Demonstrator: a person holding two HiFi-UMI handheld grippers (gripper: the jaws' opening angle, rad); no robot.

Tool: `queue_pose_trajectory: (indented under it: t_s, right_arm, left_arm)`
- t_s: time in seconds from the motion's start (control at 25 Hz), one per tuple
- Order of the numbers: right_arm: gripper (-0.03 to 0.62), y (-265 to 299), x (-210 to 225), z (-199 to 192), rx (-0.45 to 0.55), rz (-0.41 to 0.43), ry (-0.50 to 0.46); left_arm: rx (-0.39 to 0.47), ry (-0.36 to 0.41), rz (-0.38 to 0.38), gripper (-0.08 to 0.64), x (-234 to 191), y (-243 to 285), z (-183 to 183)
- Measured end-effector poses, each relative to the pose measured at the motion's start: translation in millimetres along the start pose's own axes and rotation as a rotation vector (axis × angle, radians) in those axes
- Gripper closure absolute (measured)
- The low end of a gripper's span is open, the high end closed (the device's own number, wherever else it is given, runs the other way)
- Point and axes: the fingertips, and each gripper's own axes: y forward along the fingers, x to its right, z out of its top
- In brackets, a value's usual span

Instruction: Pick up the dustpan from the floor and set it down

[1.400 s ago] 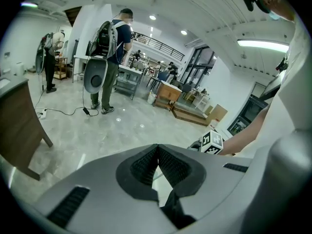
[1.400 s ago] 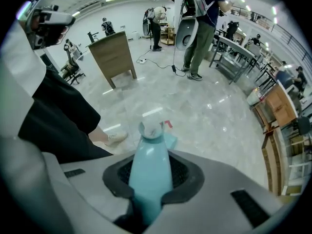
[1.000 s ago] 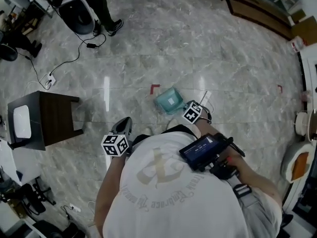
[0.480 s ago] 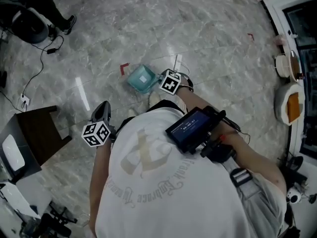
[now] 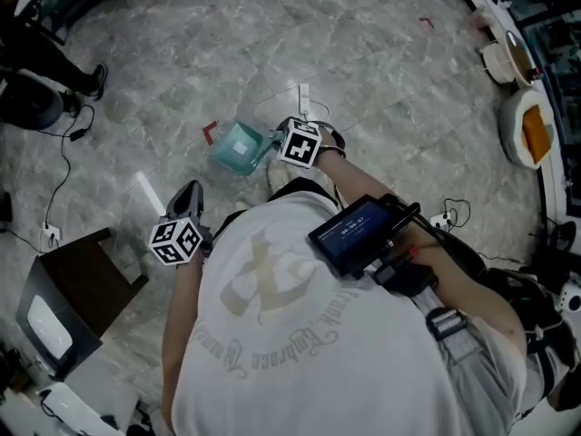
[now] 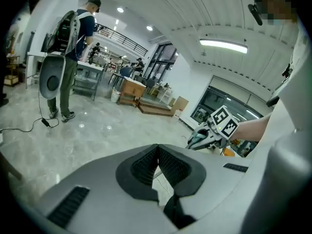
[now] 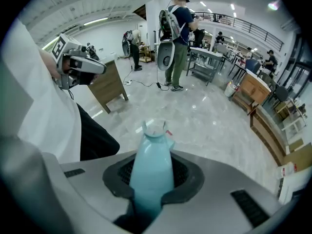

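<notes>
On the head view I cannot see how the right gripper (image 5: pixel 277 145) stands: its marker cube (image 5: pixel 300 142) covers the jaws and most of the dustpan (image 5: pixel 236 148) handle. On the right gripper view, the handle hides most of the pan. A bystander (image 5: pixel 45 57) is cut off at the top-left edge.

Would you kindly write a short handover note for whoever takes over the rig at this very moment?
Right gripper: shut on the handle of the teal dustpan.
Left gripper: shut, with nothing between its jaws, held at the person's left side.
Dustpan: out in front of the person, beside the red tape corner; it appears lifted clear of the floor.
Done: the pickup.
Left: set the dustpan down and open the right gripper.
</notes>
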Motion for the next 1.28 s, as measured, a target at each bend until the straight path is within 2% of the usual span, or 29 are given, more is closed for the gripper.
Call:
queue_pose_trajectory:
  t_s: [0.48, 0.68, 1.04, 1.28]
  right_arm:
    - [0.499, -66.6, -23.5, -2.1, 0.071, -0.074, 0.072]
    - [0.499, -95.0, -35.2, 2.9, 0.110, -0.100, 0.082]
    - [0.499, -121.2, -52.5, 17.1, 0.150, -0.116, 0.092]
    - [0.499, -115.3, -62.4, 27.1, 0.156, -0.109, 0.084]
  left_arm:
    - [-0.071, 0.148, -0.144, 0.548, 41.4, 12.1, -1.1]
    - [-0.069, 0.196, -0.190, 0.548, 53.2, 8.3, -3.0]
    - [-0.051, 0.210, -0.215, 0.548, 52.0, -9.1, -9.2]
    - [-0.052, 0.185, -0.192, 0.548, 42.9, -21.2, -20.6]
